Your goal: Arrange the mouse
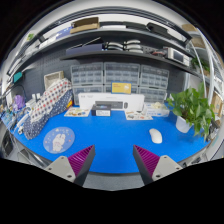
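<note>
the scene is evenly and fairly brightly lit from overhead, with the strongest glare on a pale patch of ceiling toward 1 o'clock and no hard shadows on the blue table top [110, 140]. fisheye distortion bends the shelves [120, 45] into an arc from 10 to 2 o'clock. detail is soft throughout, and the plant [195, 108] at 3 o'clock smears slightly.

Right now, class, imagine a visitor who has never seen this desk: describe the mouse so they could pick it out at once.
Start at the blue mat covering the desk. Ahead of the open gripper and to its right, just before the potted plant, lies the mouse. It is the only small white oval lying on the blue, paler and smoother than the leafy plant beside it.
</note>
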Demonstrator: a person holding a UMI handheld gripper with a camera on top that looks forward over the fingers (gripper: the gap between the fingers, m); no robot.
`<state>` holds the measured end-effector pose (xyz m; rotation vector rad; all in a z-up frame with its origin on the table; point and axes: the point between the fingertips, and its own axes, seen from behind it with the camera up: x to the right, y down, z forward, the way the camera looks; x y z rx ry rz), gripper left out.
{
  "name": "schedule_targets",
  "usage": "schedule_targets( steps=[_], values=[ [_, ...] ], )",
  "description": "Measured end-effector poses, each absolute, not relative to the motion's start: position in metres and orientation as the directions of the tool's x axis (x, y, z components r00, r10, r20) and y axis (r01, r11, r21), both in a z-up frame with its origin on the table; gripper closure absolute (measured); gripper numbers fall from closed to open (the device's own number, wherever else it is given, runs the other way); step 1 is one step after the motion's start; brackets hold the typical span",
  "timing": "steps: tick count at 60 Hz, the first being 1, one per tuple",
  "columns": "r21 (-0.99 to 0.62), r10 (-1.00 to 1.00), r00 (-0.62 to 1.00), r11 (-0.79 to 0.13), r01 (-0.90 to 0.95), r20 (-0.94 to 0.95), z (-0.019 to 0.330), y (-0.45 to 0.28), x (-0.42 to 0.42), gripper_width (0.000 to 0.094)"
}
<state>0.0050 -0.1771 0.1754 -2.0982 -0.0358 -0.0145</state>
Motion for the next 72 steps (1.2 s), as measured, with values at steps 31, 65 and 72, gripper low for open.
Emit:
schedule_targets(
  steps=[31,65,72],
  values=[
    [-0.749,-0.169,0.983,-0.660,-0.061,0.069,0.030,-0.162,0.180,0.0102],
    [-0.724,-0.092,0.994,-0.690,-0.018,0.063,-0.004,0.033,0.262,0.0186],
    [-0.722,-0.087,0.996,-0.689,-0.053,0.010,-0.008,0.042,0.253,0.0317]
  ],
)
